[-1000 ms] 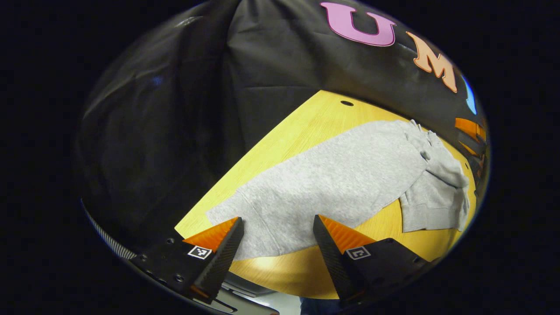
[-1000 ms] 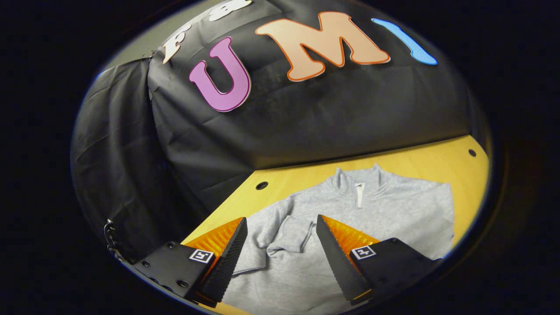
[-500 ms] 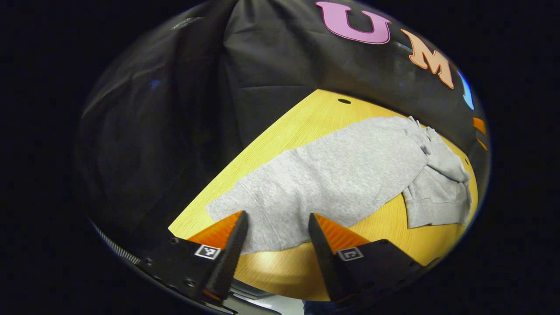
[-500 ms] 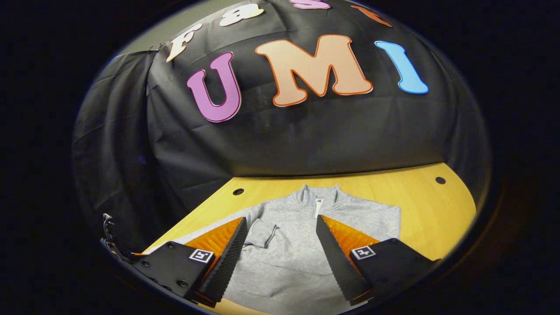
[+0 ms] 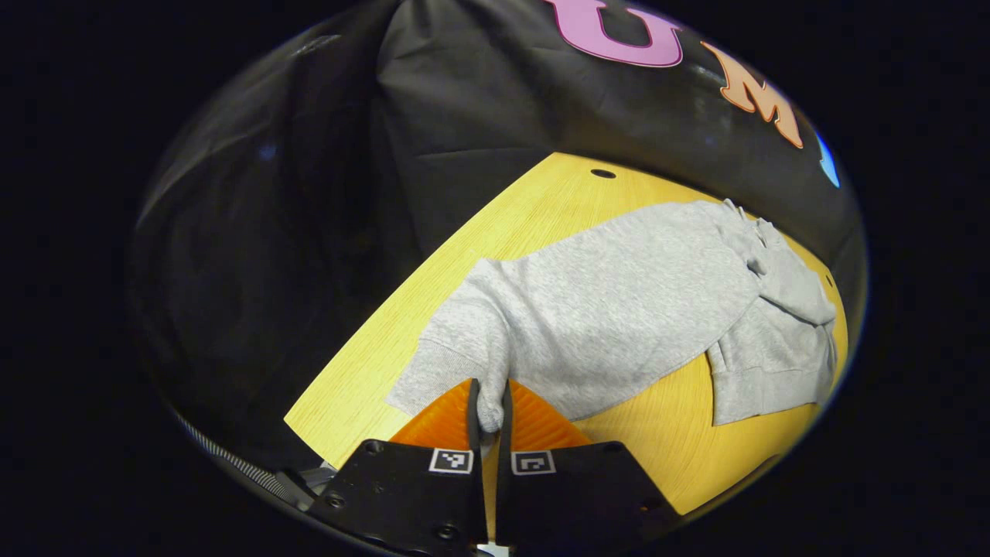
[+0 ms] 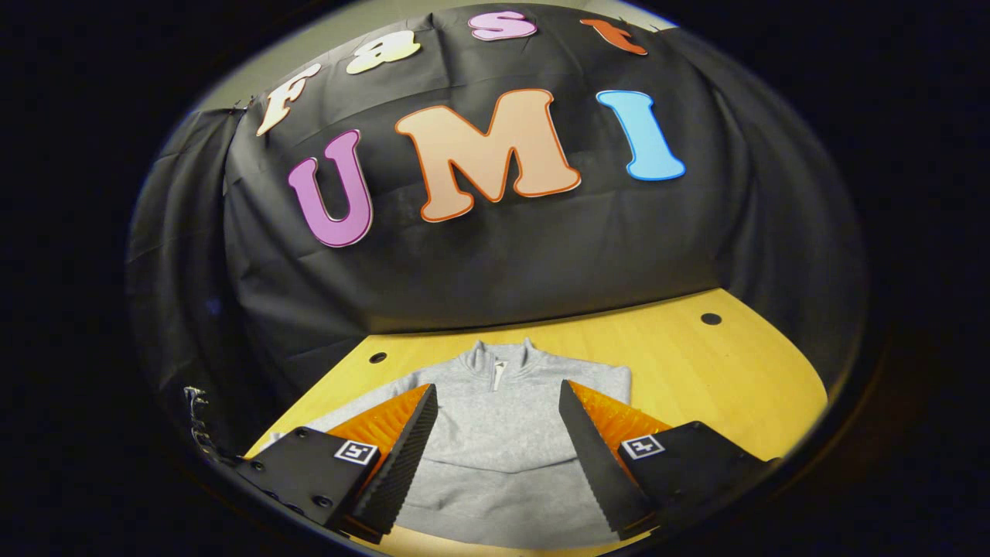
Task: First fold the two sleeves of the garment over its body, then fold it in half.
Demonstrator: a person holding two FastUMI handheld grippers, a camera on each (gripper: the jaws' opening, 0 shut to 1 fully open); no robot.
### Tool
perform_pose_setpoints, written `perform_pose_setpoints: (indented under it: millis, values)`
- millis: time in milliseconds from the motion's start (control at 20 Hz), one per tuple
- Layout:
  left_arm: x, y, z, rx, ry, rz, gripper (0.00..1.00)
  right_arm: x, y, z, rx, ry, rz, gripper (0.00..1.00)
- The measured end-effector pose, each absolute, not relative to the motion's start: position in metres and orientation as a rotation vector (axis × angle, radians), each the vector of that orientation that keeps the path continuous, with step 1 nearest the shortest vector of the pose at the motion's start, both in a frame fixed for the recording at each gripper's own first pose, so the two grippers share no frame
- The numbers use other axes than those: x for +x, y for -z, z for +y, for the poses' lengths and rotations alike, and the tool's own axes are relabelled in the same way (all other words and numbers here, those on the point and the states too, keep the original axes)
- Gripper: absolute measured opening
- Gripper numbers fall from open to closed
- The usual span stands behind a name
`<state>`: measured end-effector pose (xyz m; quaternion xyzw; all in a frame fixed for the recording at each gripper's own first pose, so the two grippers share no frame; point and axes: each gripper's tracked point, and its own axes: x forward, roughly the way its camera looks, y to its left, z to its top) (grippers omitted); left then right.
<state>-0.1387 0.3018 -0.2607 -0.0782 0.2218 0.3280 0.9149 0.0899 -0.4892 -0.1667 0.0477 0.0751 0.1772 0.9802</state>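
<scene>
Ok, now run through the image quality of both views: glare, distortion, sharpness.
Left gripper view: fisheye bends the table edge into a curve; a soft sheen on the wood beside the sweatshirt; fabric sharp, and the left gripper pinching it is sharp too. Right gripper view: the table's edges bow as well, lighting is even with no glare, and the right gripper, close to the lens, looks large.

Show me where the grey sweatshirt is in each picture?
Left gripper view: the soft grey sweatshirt lies slantwise across the middle and right, one edge pinched in the left gripper.
Right gripper view: it lies low in the middle, collar away from the camera, between the open fingers of the right gripper.
Shared landmark: the yellow wooden table, with small round holes near its far edge.
</scene>
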Motion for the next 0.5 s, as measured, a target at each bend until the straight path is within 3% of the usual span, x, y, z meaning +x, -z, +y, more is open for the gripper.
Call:
perform_pose_setpoints:
  millis: [250, 500]
  values:
    - [-0.104, 0.229, 0.271, -0.319, -0.605, 0.374, 0.01, 0.082, 0.172, -0.514, 0.111, -0.306, 0.159, 0.98]
    - [-0.050, 0.171, 0.224, -0.276, -0.458, 0.284, 0.01, 0.073, 0.182, -0.535, 0.103, -0.272, 0.173, 0.98]
